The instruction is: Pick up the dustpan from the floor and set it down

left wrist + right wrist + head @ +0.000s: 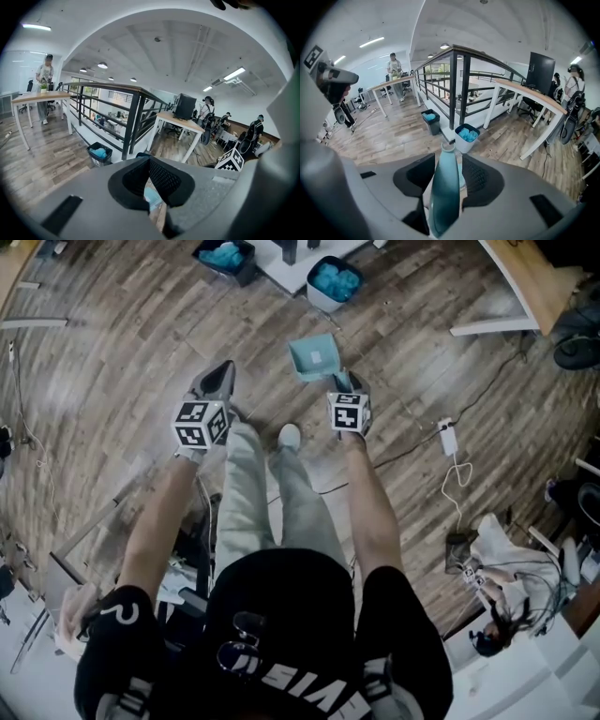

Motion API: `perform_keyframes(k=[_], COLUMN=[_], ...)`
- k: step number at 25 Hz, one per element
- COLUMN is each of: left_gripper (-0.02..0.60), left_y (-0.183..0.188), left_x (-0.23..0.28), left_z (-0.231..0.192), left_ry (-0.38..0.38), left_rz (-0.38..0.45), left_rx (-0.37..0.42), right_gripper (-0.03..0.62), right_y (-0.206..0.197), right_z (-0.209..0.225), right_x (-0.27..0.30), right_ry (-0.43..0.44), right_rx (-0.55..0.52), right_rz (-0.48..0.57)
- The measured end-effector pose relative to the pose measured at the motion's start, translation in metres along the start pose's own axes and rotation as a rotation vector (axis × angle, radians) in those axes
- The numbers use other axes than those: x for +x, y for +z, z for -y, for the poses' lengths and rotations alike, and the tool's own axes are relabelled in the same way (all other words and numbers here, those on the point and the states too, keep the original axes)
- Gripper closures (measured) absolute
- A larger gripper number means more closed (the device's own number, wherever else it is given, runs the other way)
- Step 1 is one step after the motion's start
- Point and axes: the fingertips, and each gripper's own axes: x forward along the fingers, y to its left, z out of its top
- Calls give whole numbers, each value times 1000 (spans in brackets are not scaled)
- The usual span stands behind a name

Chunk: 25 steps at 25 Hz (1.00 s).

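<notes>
A teal dustpan lies on the wood floor just ahead of my feet, its handle pointing back toward me. My right gripper is down at that handle. In the right gripper view the teal handle runs up between the two pads; a thin gap shows beside the right pad, so my right gripper stands open around it. My left gripper hovers to the left of the dustpan, apart from it. In the left gripper view my left gripper has its tips together with nothing between them.
Two bins with blue contents stand beyond the dustpan by a white railing base. A white charger and cable lie on the floor to the right. My shoe is just behind the dustpan. Desks and a black railing lie further off.
</notes>
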Motion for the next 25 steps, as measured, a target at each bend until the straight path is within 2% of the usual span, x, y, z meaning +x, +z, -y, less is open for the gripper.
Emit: perform_keyframes(k=[5,9,14,16,25], left_gripper=[584,584,584,584,584], left_y=[34,66,105,119,157], left_x=[-17,-43,-73,-85,-128], left_z=[8,21,33,40,74], left_ry=[21,41,52,54,24], left_rz=[49,95,124,140,220], left_rx=[-4,10,38,49,80], right_gripper=[418,437,563,592,599], right_y=[37,78,138,158,224], right_z=[3,10,8,4,-6], right_x=[-40,-83,-145,-169,-255], right_ry=[20,41,64,82,158], right_rx=[16,11,9,3,-30], right_rz=[75,150,242,277,439])
